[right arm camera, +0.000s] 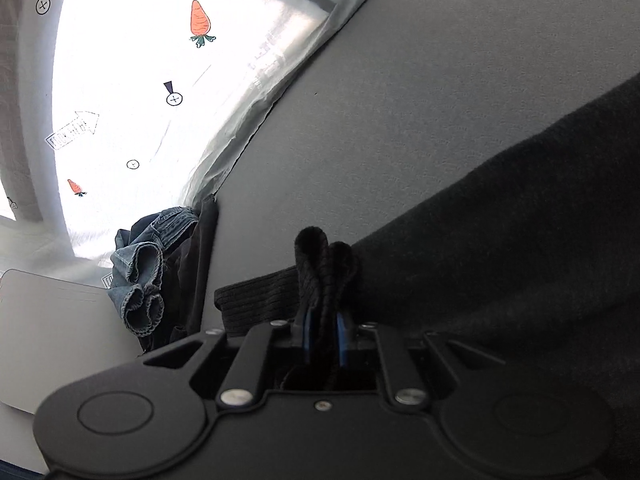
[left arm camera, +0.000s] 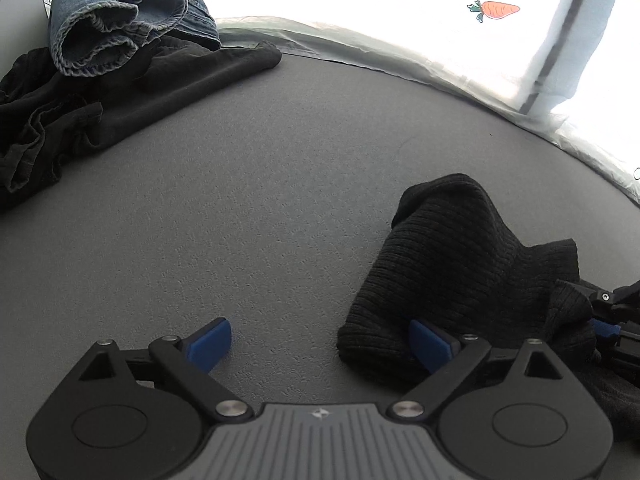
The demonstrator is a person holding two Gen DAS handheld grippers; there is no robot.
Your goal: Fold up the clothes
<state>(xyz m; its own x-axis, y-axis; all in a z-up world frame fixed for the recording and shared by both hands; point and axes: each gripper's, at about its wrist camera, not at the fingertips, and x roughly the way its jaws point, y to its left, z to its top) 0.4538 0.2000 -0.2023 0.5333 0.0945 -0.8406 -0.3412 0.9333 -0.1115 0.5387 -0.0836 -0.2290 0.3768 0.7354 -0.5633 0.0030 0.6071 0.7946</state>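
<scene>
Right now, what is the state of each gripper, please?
Left gripper: open, holding nothing; one finger touches the black knit garment.
Right gripper: closed on a bunched fold of the black knit garment.

Left black tool with blue pads: jaws spread wide, nothing between them. Right black tool: blue pads clamped on black ribbed knit fabric.

Black ribbed knit, faded blue denim, grey mat, orange carrot prints.
</scene>
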